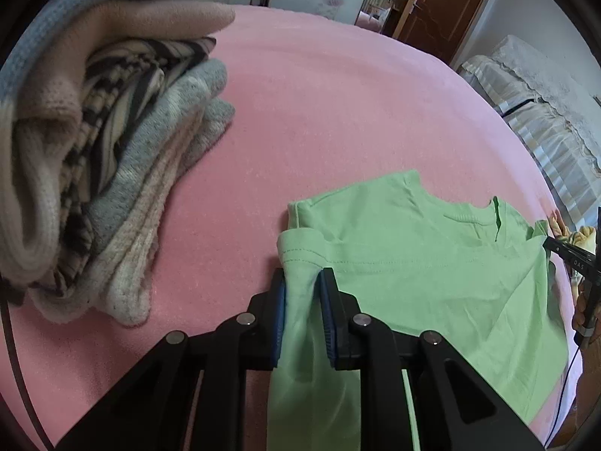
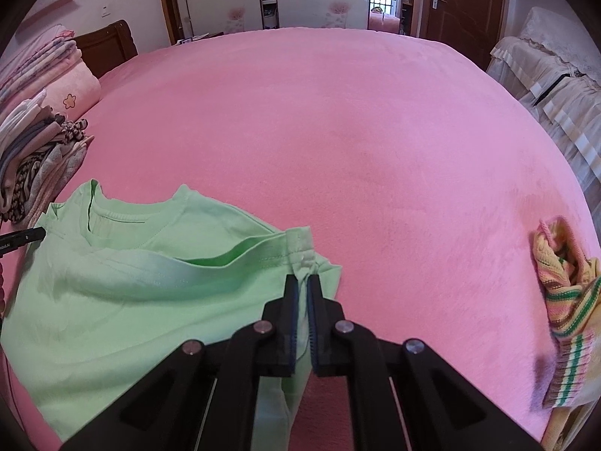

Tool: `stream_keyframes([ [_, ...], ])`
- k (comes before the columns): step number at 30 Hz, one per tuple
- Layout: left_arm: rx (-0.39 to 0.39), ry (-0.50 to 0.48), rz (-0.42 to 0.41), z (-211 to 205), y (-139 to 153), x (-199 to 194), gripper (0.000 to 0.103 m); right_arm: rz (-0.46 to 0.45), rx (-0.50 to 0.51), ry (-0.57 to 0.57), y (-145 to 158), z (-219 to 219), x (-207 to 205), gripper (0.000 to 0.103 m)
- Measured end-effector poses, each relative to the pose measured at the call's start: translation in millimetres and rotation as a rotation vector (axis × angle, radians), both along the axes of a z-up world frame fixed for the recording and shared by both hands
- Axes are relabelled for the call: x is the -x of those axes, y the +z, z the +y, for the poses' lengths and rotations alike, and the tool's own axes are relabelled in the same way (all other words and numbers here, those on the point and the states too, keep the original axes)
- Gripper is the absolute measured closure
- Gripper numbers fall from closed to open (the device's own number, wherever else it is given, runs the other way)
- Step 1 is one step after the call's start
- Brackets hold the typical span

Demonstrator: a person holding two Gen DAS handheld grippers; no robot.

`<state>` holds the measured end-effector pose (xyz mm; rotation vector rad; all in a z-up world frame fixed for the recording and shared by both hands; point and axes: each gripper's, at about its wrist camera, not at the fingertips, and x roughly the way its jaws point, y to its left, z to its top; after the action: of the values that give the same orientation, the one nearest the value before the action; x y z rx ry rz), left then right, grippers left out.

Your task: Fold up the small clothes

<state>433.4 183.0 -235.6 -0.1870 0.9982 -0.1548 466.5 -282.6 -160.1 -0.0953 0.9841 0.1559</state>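
Note:
A light green T-shirt lies on the pink bed cover, its collar pointing away from me. My left gripper is shut on a bunched fold at the shirt's left edge, green cloth filling the gap between its blue pads. In the right wrist view the same T-shirt spreads to the left, and my right gripper is shut on the hemmed corner of its right edge, which stands up a little. The right gripper's tip shows at the far right of the left wrist view.
A stack of folded knitwear sits on the left of the bed, seen also as a stack in the right wrist view. A striped yellow-and-pink garment lies at the bed's right edge. Covered furniture and a brown door stand beyond.

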Motion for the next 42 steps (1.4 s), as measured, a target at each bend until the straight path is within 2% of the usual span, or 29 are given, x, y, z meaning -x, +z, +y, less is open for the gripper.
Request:
stream_keyframes([
  [3,-0.033,0.029,-0.022,-2,5,1,0.088,-0.002,-0.008,-0.004,0,-2,1,0.099],
  [5,-0.065,0.038,-0.034,-3,8,2,0.092,-0.005,-0.015,-0.007,1,-3,1,0.099],
  [10,-0.190,0.040,-0.062,-23,17,4,0.099,-0.015,-0.029,-0.015,3,-4,3,0.099],
  [13,-0.271,0.050,-0.100,-37,24,8,0.099,-0.032,-0.027,-0.018,6,-3,7,0.099],
  [16,-0.320,0.063,-0.143,-45,34,13,0.099,-0.057,-0.020,-0.020,11,-2,12,0.100],
  [21,-0.350,0.069,-0.180,-53,48,11,0.099,-0.089,-0.040,-0.049,23,-9,19,0.100],
  [26,-0.355,0.106,-0.180,-53,51,-7,0.099,-0.093,-0.036,-0.078,27,-13,15,0.100],
  [36,-0.402,0.141,-0.127,-55,23,-36,0.099,-0.070,0.005,-0.131,3,-1,-12,0.100],
  [42,-0.386,0.159,-0.164,-56,22,-33,0.099,-0.078,0.021,-0.151,-4,-1,-12,0.100],
])
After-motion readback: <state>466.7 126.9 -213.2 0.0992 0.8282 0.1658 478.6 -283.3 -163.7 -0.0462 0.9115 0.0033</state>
